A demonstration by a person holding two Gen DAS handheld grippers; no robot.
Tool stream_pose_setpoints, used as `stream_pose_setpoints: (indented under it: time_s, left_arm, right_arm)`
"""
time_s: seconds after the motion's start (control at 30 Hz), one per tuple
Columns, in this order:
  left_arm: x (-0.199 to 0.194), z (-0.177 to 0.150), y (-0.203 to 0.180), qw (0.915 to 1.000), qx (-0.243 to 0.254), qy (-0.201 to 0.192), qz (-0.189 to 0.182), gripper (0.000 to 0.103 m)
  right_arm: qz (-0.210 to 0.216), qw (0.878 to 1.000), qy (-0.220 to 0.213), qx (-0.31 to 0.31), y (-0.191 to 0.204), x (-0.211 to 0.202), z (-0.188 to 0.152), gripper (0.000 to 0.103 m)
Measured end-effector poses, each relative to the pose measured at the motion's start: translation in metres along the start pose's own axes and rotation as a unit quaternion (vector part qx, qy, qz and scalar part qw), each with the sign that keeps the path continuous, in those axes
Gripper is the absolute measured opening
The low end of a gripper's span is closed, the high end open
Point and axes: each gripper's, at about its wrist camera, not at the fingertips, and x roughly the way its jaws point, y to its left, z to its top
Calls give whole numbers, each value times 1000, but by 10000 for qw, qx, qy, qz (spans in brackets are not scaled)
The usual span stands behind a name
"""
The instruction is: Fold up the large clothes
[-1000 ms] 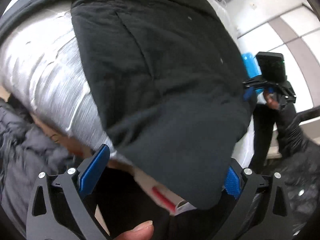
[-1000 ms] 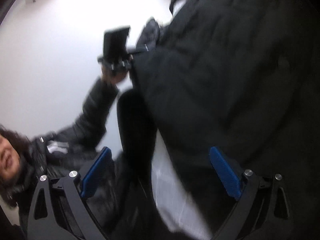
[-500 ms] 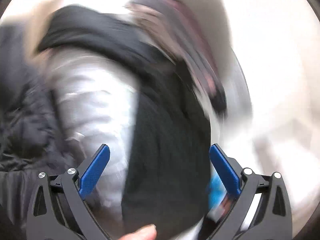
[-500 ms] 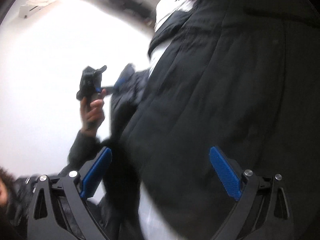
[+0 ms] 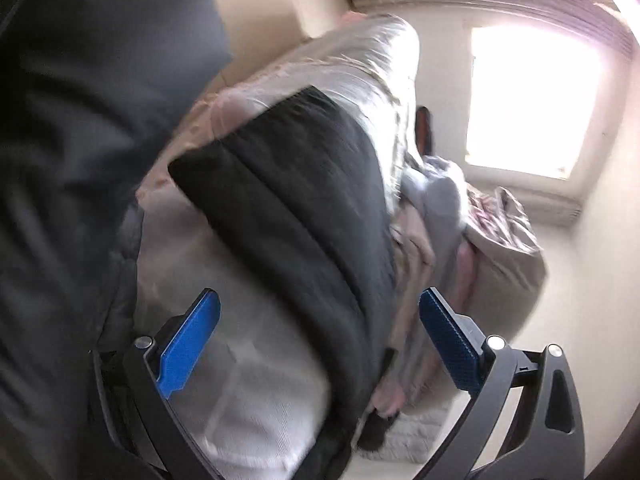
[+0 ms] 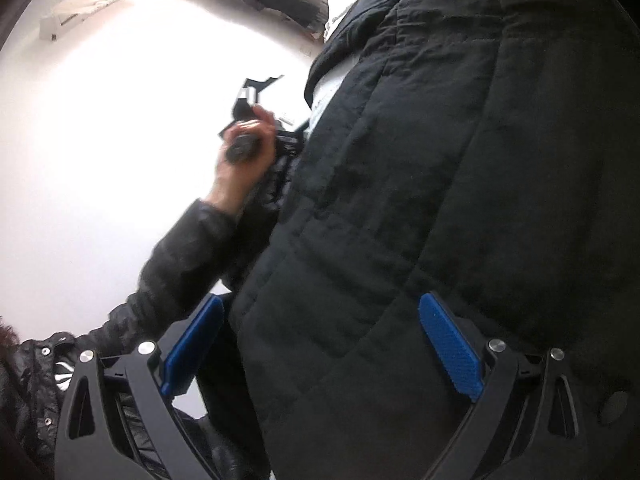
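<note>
- Left claw is spread, empty, above a black coat on the bed.
- Right claw is spread, coat between its pads, not pinched.

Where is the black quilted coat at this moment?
In the right wrist view the black quilted coat fills the centre and right, between the open right gripper fingers. In the left wrist view it lies across the silver-white bedding, beside piled pale clothes.

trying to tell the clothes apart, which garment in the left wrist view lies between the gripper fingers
The black quilted garment, a dark strip running down between the open left gripper. The pale grey and pink clothes are heaped beyond it to the right.
</note>
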Motion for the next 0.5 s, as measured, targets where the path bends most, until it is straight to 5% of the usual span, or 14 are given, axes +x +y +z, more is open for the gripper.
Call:
stream_pose_setpoints:
  time_s: [0.13,0.23,0.27,0.37,0.5]
  left_arm:
    - [19,7,1,9995,-59,-289,78,96]
    - [14,14,-5,9953,58,-961,90,89]
    - [13,16,-8,9941,189,-1059,168,60]
    - [15,20,-17,9923,518,-1054,393,13]
    - [3,14,-36,9827,1122,-1349,587,6]
  right_arm:
    - [203,9997,-21,104,-7,-2,2,95]
    - [237,9996,-28,115,-6,-3,2,95]
    - [229,9997,-28,116,-6,-3,2,95]
    - [239,9996,-20,112,-3,-4,0,95]
    - [252,9996,-40,152,1,-7,-2,95]
